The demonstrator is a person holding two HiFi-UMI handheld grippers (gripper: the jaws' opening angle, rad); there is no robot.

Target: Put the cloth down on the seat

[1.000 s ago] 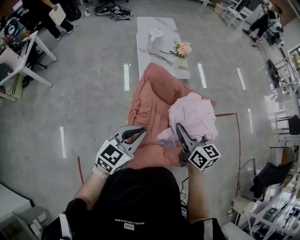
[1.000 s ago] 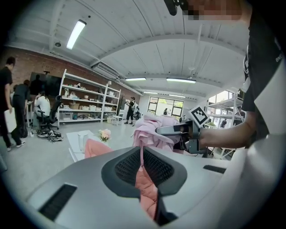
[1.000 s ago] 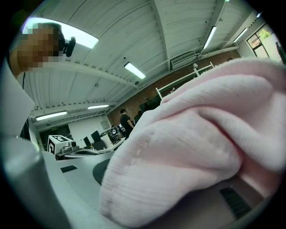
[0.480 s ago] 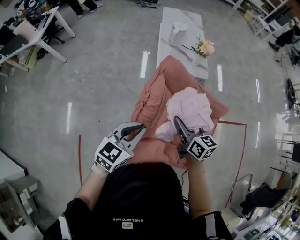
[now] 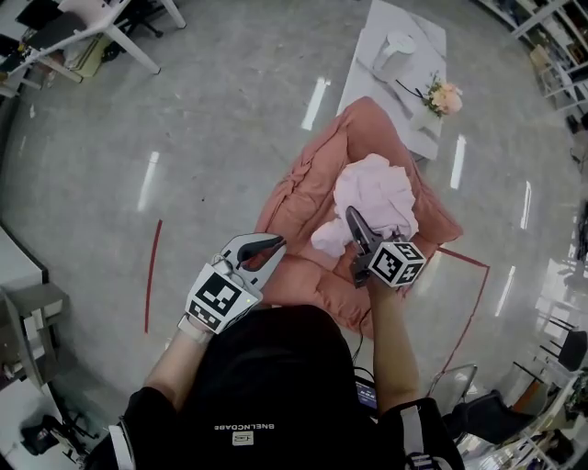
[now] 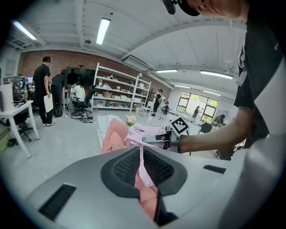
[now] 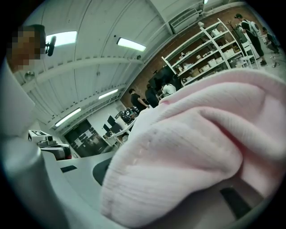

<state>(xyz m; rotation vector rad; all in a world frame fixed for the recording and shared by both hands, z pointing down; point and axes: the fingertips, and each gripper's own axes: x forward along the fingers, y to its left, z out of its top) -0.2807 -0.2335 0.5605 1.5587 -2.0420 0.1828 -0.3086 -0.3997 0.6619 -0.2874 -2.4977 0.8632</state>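
Observation:
A pale pink cloth is bunched over the salmon-pink cushioned seat, toward its right side. My right gripper is shut on the cloth's near edge, its marker cube just behind. In the right gripper view the cloth fills the frame and hides the jaws. My left gripper hovers at the seat's near left edge, holding nothing. In the left gripper view its pads stand almost together, and the seat and cloth lie ahead.
A white low table beyond the seat carries a white jug and a flower bunch. Red tape lines mark the grey floor. White desks stand far left. People and shelves are at the far wall.
The head view has swung, so the seat and table now sit further right and tilted. My right gripper has edged forward over the seat with the cloth. The left gripper has barely moved.

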